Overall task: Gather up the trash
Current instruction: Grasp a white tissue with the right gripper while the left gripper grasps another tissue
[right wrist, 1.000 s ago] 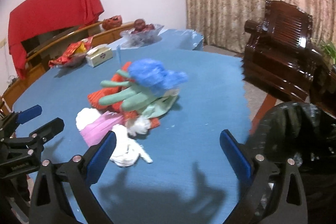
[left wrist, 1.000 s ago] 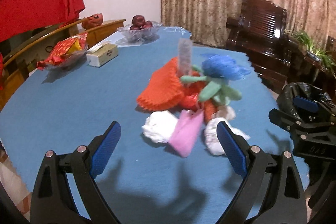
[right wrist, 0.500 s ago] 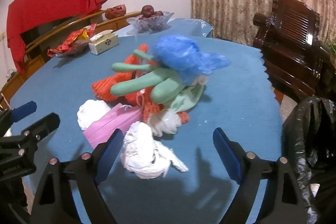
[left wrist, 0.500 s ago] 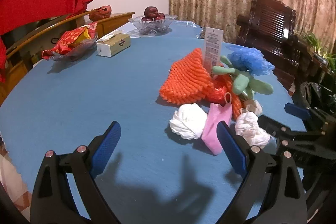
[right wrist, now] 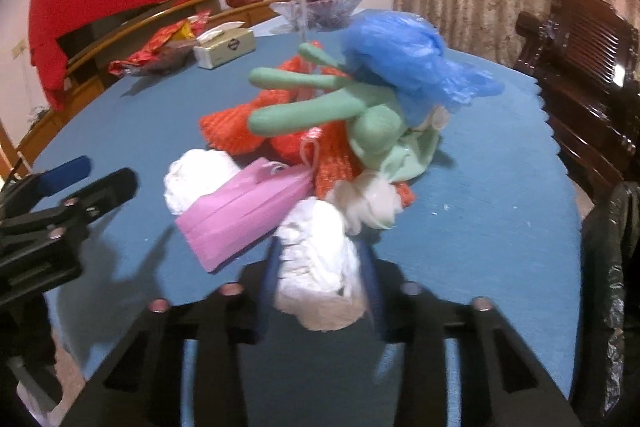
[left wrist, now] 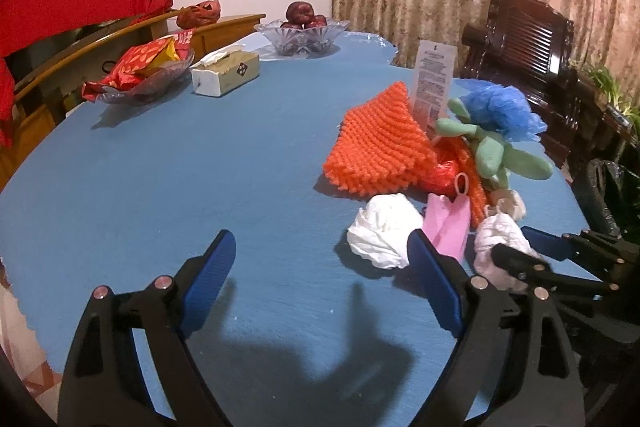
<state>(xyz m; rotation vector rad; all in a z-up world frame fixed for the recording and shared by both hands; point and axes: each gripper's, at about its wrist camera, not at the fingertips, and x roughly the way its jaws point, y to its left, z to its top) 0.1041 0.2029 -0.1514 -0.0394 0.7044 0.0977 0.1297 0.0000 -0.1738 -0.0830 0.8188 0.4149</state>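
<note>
Blue desk (left wrist: 168, 163) carries the trash pile; my right gripper (right wrist: 320, 279) is clamped on a white tissue wad (right wrist: 316, 263); my left gripper (left wrist: 320, 275) is spread wide.

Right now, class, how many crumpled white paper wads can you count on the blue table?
3. One is clamped in the right tongs; one lies left of the pink mask; a smaller one sits beside the green glove. The pile may hide more.

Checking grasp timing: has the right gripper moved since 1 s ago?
Yes. The right gripper has advanced toward the trash pile on the blue table, and its jaws, wide open before, now pinch the white crumpled tissue.
</note>
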